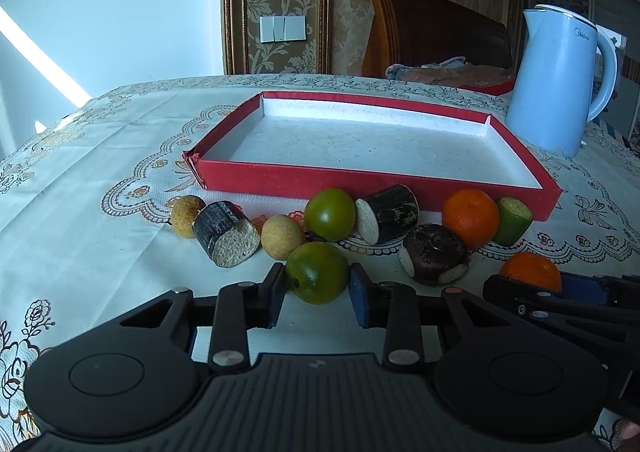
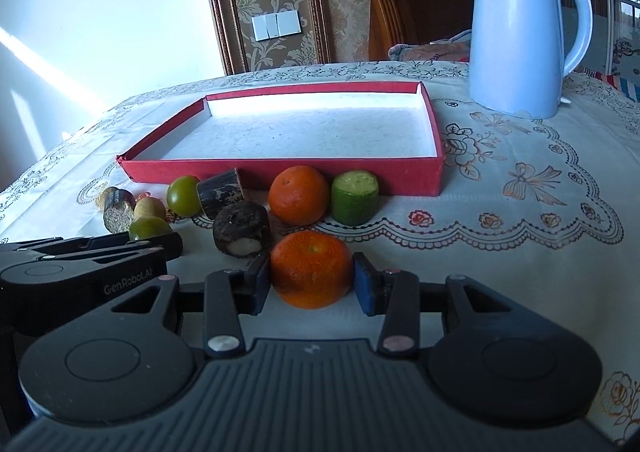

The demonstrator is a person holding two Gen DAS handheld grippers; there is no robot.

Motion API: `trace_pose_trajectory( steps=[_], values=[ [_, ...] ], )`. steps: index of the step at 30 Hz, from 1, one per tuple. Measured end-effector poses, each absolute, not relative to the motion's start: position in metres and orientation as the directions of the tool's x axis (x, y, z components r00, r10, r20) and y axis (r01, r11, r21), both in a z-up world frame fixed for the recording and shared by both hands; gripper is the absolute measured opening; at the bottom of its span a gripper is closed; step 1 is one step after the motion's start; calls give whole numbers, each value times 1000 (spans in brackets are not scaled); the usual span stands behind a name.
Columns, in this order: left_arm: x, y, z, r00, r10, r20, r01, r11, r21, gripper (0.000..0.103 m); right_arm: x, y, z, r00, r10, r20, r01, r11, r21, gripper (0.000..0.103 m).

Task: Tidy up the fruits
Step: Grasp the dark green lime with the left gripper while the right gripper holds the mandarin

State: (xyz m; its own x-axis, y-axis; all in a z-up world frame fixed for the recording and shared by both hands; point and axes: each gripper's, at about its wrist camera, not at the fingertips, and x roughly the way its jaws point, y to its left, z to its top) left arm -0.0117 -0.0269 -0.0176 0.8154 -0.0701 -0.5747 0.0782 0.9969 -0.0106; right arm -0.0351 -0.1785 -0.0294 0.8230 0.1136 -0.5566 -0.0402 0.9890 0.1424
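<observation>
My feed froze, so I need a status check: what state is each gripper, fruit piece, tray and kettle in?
Left gripper: closed on the near green fruit.
Right gripper: closed on the near orange.
Red tray: empty.
Far orange: on the cloth, outside the tray.
Green cut piece: upright, beside the tray.
Kettle: upright, lid closed.

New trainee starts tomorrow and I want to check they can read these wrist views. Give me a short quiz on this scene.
1. True or false: the red tray already holds fruit.
2. The right gripper is closed on: A green fruit, B orange, C dark cane piece.
3. How many oranges are in view?

Key: 1 false, the tray is empty. 2 B. 3 two, counting the second orange beside the tray's front wall.
</observation>
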Motion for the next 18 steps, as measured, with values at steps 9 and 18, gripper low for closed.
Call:
trace_pose_trajectory(
  steps=[9,18],
  values=[
    [-16,-24,-16,830,-79,-552,79,997,-24,33,-34,-174,-29,827,89,-555,-21,992,128,41],
    [-20,-21,-13,849,-99,-520,88,995,-45,33,-37,-169,-28,832,85,-549,-19,992,125,41]
  ],
)
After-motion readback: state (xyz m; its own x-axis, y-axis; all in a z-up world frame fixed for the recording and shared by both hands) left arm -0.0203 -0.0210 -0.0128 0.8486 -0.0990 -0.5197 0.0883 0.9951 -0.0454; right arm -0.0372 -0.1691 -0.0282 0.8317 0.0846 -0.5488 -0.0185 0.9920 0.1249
